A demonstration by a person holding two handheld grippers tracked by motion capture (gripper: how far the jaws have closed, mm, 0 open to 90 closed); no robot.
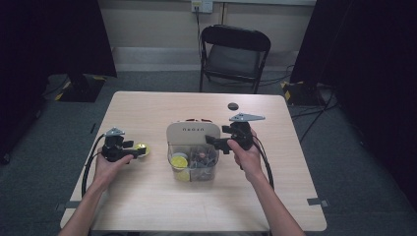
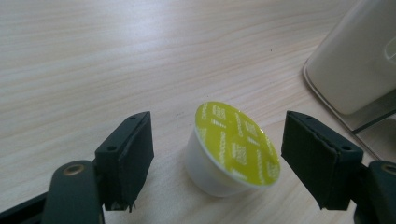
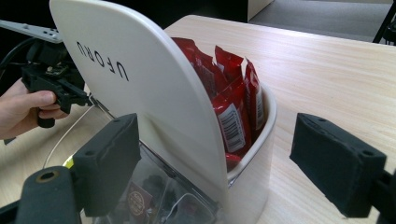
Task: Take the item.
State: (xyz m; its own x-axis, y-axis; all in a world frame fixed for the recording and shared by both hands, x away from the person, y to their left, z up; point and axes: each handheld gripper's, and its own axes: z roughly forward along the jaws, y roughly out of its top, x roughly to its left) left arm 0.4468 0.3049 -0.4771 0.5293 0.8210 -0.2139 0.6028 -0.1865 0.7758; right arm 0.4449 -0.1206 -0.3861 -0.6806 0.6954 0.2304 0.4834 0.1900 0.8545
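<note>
White capsule (image 2: 229, 154) with yellow printed foil lid lies tilted on table (image 2: 116, 56), left of the cream organizer (image 1: 192, 135), between my left gripper (image 2: 217, 163) jaws, apart, not touching. My right gripper (image 3: 229, 158) gapes beside organizer.

My right gripper (image 3: 219, 172): jaws stand wide apart, pads touch nothing. Between them, close up, cream organizer (image 3: 154, 98) with tall curved panel, lettering on it sideways. Behind panel, red sachets (image 3: 233, 102) stand upright in cream compartment, barcode on one. Below panel, clear bin (image 3: 159, 200), small packets inside, contents unclear. Far left, my other hand (image 3: 23, 112) grips left gripper (image 3: 51, 77), grey plate on top; its jaws hidden behind panel. Pale wood table (image 3: 336, 65) all around.
</note>
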